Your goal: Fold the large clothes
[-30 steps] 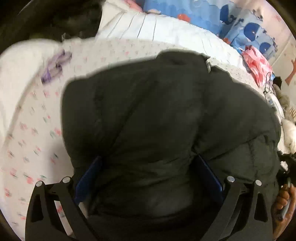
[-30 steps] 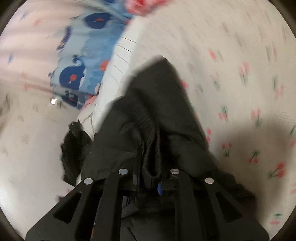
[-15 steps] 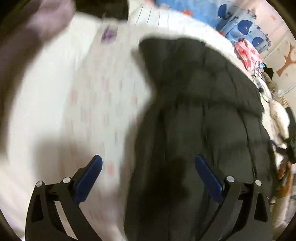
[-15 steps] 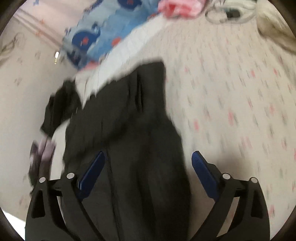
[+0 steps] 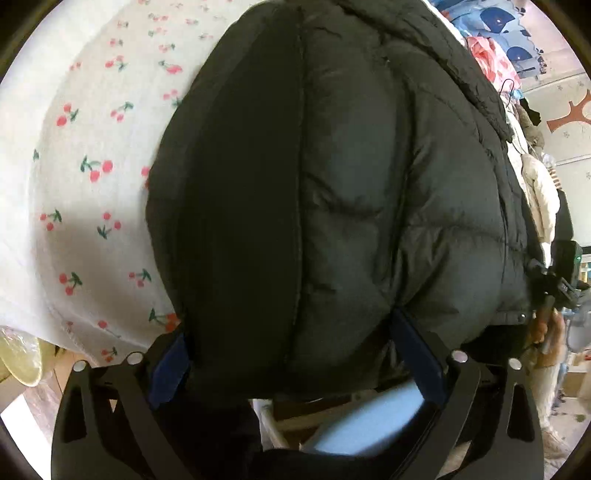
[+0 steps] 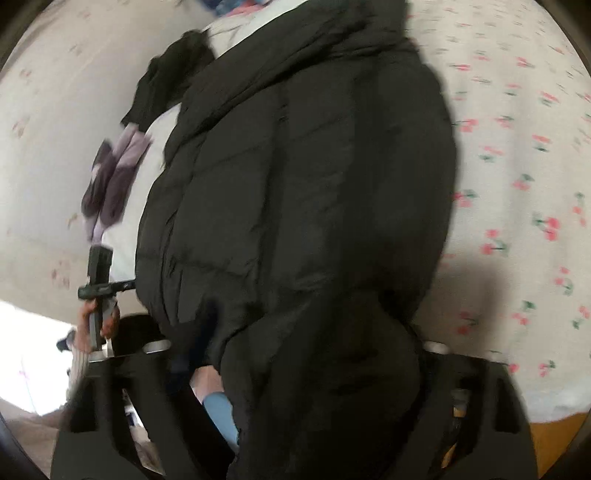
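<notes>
black quilted nylon fills both wrist views: the puffer jacket lies on the bed in front of you, its hem end nearest and the collar end far up toward the pillows.

near: your left gripper stands wide, jaws just closing a little, blue pads set either side of the jacket's near edge with the padded bulk between them. whether the pads actually press, you cannot tell; it reads as straddling, not pinching. your right gripper has just been closing, with a thick fold of the jacket bunched between the jaws; the frame is blurred and the cloth hides the pads, so i cannot tell if it is clamped yet.

progress, as judged: the jacket looks narrowed already, one side lapped over along a long dark seam in the left view, so the lengthwise fold seems done. left to do: bring the hem end up over the collar end, then press the puff flat. down fill will spring back, so expect to hold it.

mid: the cherry-print sheet covers the bed on both sides of the jacket, smooth and bare just beside it. in the right view your other hand shows at the left edge on its handle.

far: a purple-and-white garment and a small black garment lie beyond, near a white pillow. in the left view a whale-print blue bedding and pink cloth sit at the head end, against a pale wall.
</notes>
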Tool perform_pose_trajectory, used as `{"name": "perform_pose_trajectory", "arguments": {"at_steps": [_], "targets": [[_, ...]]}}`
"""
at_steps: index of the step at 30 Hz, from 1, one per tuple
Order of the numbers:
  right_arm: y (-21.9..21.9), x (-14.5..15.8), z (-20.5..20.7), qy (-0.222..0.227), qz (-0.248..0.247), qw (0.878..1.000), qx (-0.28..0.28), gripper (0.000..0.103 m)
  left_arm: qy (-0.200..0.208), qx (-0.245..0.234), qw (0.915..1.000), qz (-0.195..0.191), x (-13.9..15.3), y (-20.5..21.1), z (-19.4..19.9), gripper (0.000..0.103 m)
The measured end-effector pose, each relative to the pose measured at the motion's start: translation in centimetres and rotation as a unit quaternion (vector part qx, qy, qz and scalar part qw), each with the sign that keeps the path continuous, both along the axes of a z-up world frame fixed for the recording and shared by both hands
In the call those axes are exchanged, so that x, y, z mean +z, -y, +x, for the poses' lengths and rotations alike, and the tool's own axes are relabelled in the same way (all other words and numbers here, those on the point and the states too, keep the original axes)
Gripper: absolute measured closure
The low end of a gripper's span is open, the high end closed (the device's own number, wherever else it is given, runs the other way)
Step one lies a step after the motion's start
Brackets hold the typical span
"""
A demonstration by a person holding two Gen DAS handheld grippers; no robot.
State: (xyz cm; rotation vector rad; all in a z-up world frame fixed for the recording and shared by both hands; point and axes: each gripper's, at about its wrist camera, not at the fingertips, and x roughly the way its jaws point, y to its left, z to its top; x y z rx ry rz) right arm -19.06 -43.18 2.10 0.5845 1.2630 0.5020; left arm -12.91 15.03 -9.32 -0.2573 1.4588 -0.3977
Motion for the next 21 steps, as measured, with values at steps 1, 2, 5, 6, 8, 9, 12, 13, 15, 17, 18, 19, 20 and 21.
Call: {"name": "perform_pose_trajectory", "arguments": {"at_steps": [1,2,5,6,8,9,12,13,15,17,18,19,20,21], "targets": [[-0.2,0.2,0.1,0.005,0.008,1.000,-0.007,0.081,0.006,0.004,0.9999,-0.013,0.3,0.1,0.0,0.036],[-0.2,0.5,0.3,0.011,0.024,1.000,-0.015,0.085,0.015,0.007,0.9993,-0.033,0.8,0.3,0.0,0.046],[0.6,2.5,0.9,0.042,0.100,0.993,-0.053,0.094,0.040,0.022,0.9953,-0.085,2.6,-0.1,-0.2,0.080],[0.9,4.2,1.1,0.064,0.130,0.987,-0.066,0.095,0.053,0.028,0.9926,-0.106,3.7,-0.4,-0.3,0.086],[1.2,7.2,1.4,0.101,0.166,0.978,-0.077,0.096,0.088,0.037,0.9831,-0.156,7.1,-0.8,-0.9,0.088],[1.7,9.4,1.6,0.122,0.182,0.972,-0.083,0.096,0.110,0.038,0.9781,-0.172,9.2,-1.0,-1.3,0.089],[2.2,14.6,1.1,0.166,0.205,0.961,-0.078,0.096,0.163,0.032,0.9624,-0.215,15.0,-2.1,-3.1,0.089],[2.4,15.7,0.6,0.174,0.207,0.960,-0.075,0.096,0.173,0.028,0.9597,-0.219,16.1,-2.2,-4.0,0.089],[2.8,17.2,-0.8,0.183,0.207,0.959,-0.065,0.096,0.184,0.009,0.9568,-0.225,18.1,-3.0,-6.5,0.089],[3.6,16.9,-2.5,0.173,0.189,0.965,-0.050,0.095,0.169,-0.030,0.9623,-0.211,17.6,-2.9,-8.3,0.088],[4.3,15.5,-3.8,0.152,0.178,0.971,-0.044,0.091,0.156,-0.051,0.9669,-0.195,16.6,-3.4,-9.2,0.080],[4.7,13.9,-4.6,0.128,0.170,0.976,-0.041,0.086,0.140,-0.066,0.9712,-0.182,15.2,-3.3,-9.7,0.068],[5.6,12.2,-5.4,0.103,0.166,0.980,-0.042,0.082,0.114,-0.067,0.9762,-0.172,13.1,-4.1,-10.3,0.062],[6.4,9.7,-6.6,0.074,0.160,0.983,-0.048,0.072,0.093,-0.058,0.9801,-0.166,11.3,-5.0,-10.7,0.054]]}}
